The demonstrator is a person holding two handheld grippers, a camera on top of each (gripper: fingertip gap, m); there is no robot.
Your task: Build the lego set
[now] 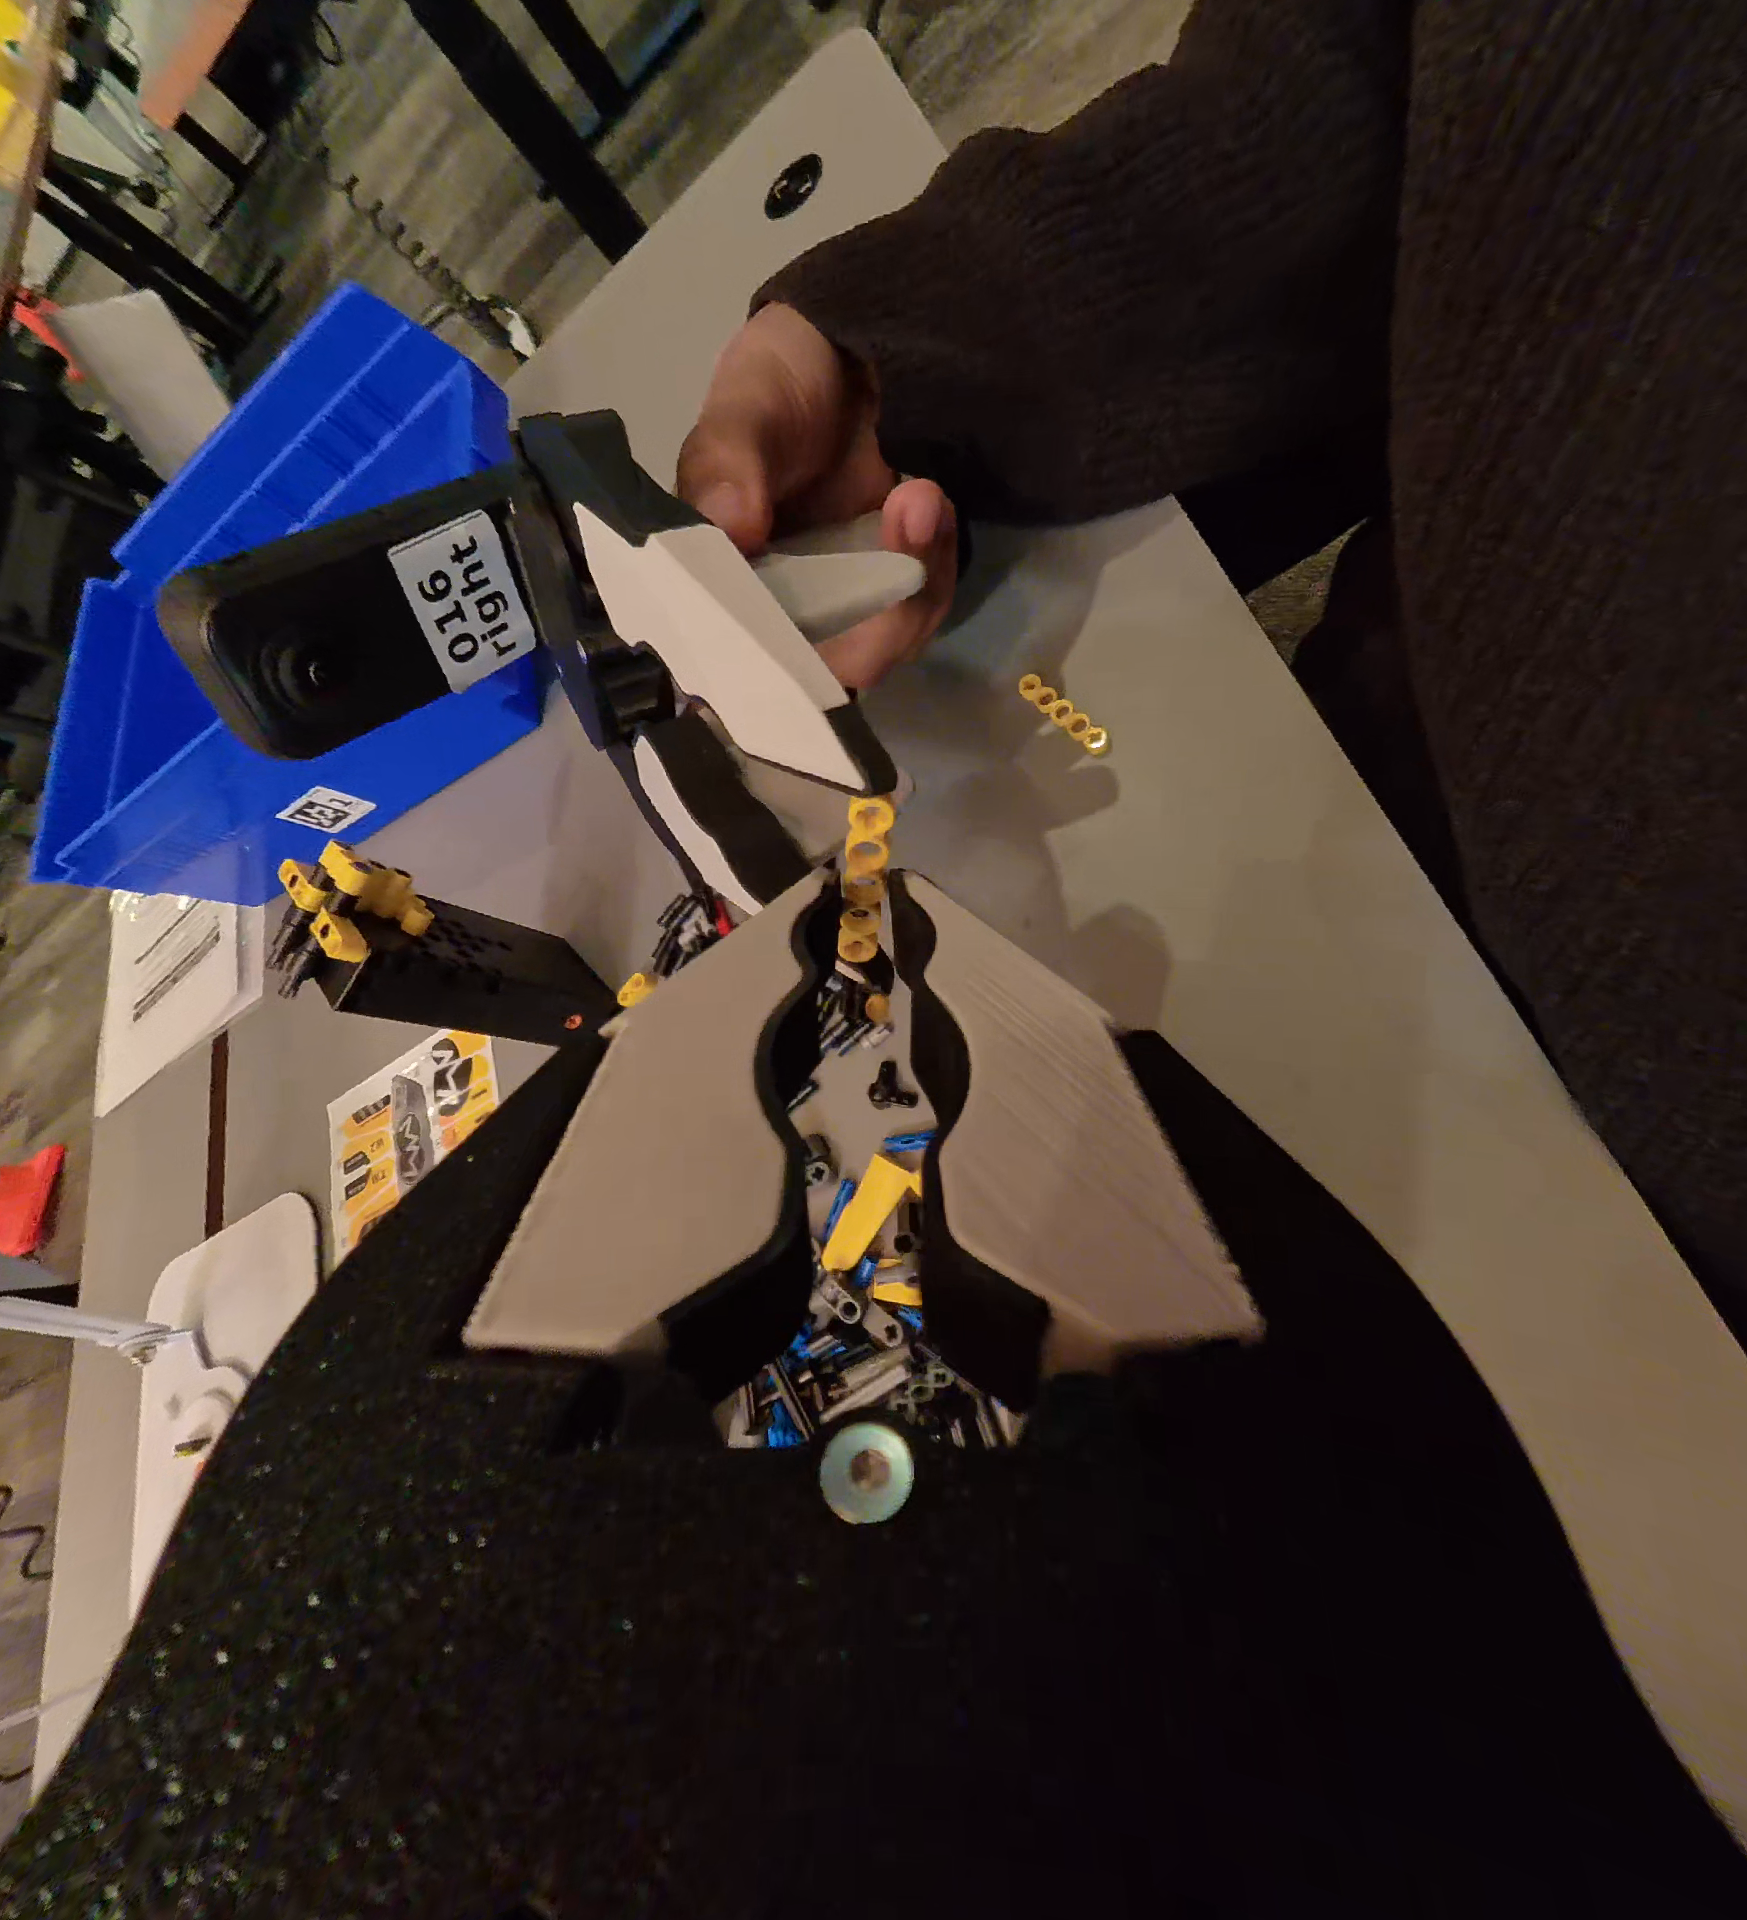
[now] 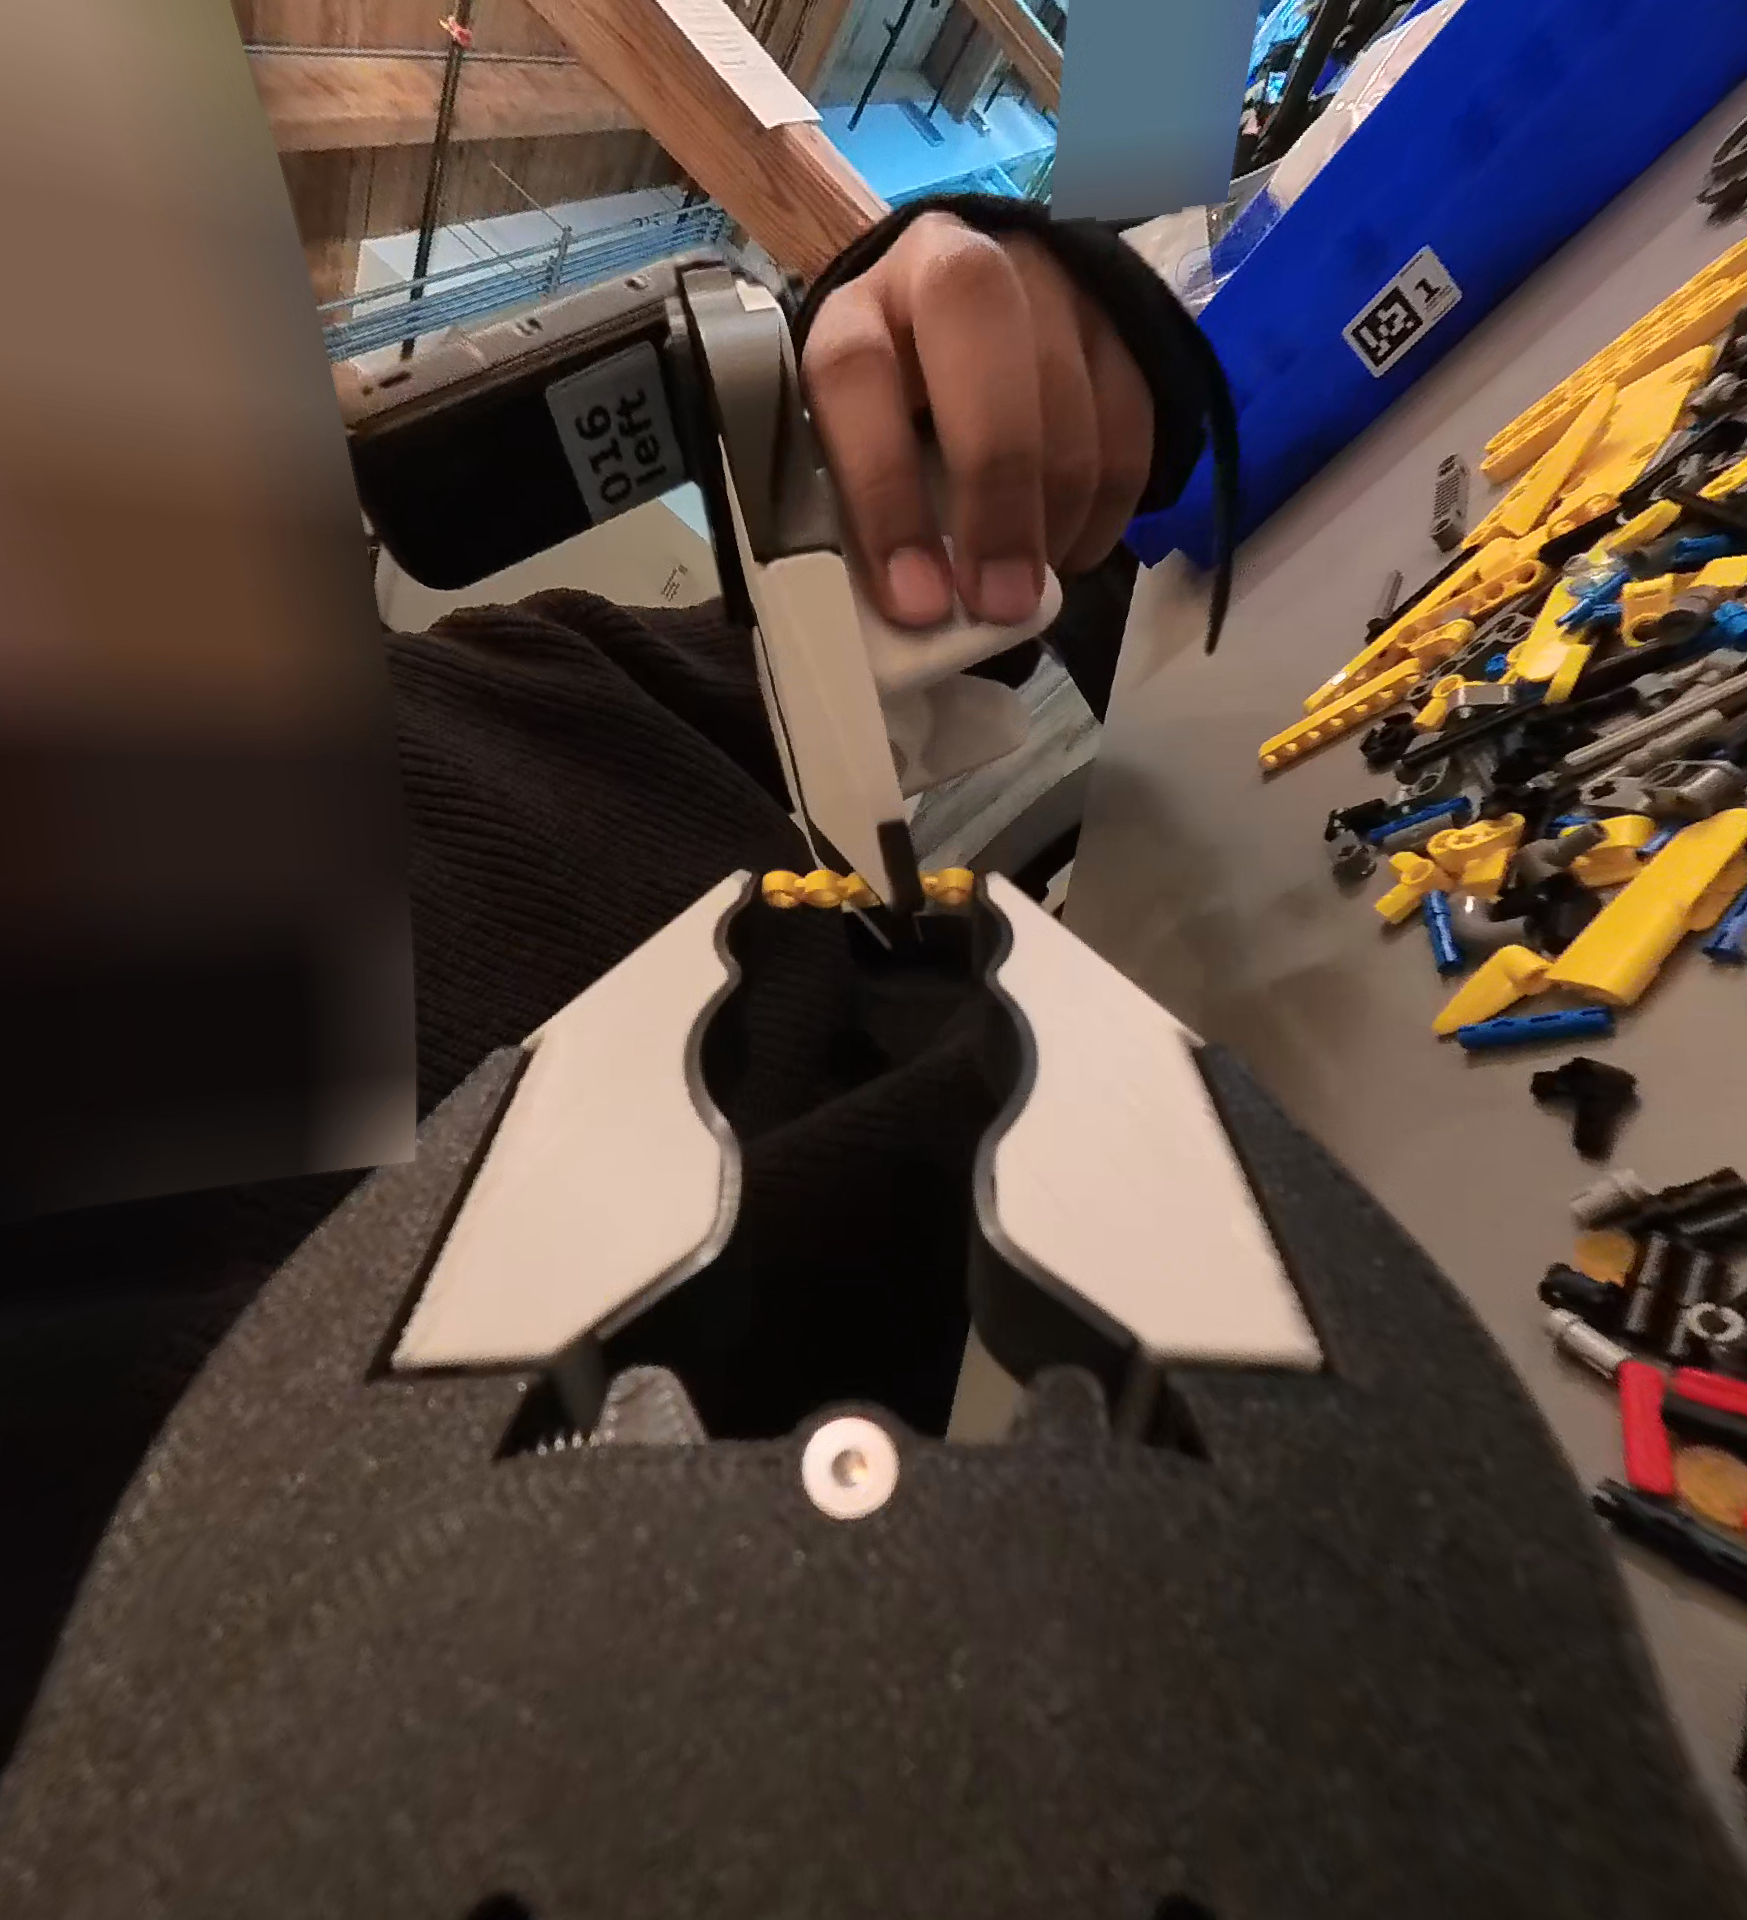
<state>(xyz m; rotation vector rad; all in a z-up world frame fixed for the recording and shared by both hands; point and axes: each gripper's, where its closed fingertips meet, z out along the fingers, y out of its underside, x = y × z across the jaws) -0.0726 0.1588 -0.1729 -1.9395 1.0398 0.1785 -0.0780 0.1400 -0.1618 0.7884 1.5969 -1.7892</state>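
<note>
A short yellow beam with holes [image 1: 864, 883] is held in the air between both grippers, above the grey table. My left gripper [image 1: 864, 904] is shut on its middle, with the beam pointing away from the camera. In the right wrist view the beam [image 2: 817, 886] lies crosswise between the tips of my right gripper [image 2: 871, 888], which close on its two ends. The left gripper [image 2: 895, 883] comes down from above and pinches the beam. In the left wrist view the right gripper [image 1: 843, 831] reaches in from the upper left.
A second yellow beam [image 1: 1061, 712] lies on the table [image 1: 1212, 831]. A blue bin [image 1: 256, 623] stands behind, and a black box [image 1: 464, 966] carries a yellow assembly [image 1: 349, 904]. A pile of yellow, blue and black parts [image 2: 1627, 727] and red rods [image 2: 1731, 1455] cover the table. A dark sleeve [image 1: 1264, 312] is close by.
</note>
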